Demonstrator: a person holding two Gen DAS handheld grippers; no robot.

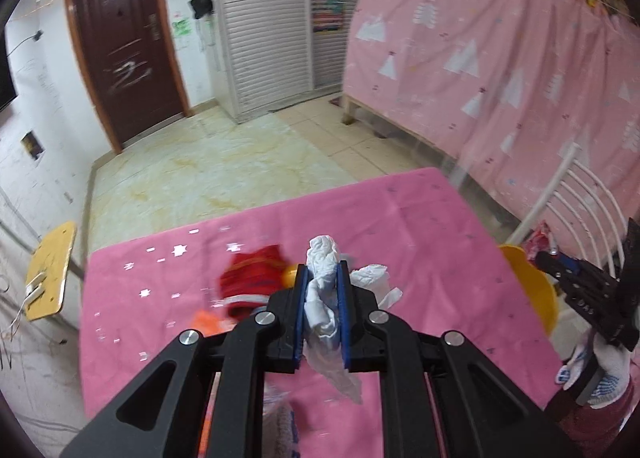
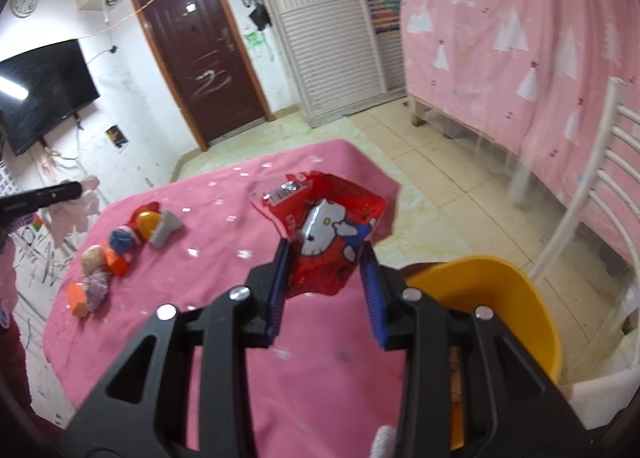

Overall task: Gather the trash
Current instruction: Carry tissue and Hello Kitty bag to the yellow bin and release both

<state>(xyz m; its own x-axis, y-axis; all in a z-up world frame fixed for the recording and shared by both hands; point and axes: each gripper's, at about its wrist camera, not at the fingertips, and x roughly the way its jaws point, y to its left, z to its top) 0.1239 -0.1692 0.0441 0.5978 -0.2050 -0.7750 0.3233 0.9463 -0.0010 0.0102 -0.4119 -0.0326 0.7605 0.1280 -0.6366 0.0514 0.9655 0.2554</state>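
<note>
- The left gripper (image 1: 322,278) is closed tightly on a crumpled white tissue (image 1: 324,258), held above the pink tablecloth (image 1: 420,217).
- The right gripper (image 2: 326,262) has its jaws partly open around a red snack wrapper (image 2: 320,225) with a cartoon cat; whether the pads press it firmly I cannot tell.
- A yellow bin (image 2: 516,298) stands just beside the table, near the right gripper, by a white chair (image 2: 592,185).
- Small toys (image 2: 120,246) lie in a cluster on the far left of the cloth.
- The step in hand seems to be carrying picked-up trash to the bin.
- Next, each gripper likely needs to reach over the bin's mouth and open to drop its piece.
</note>
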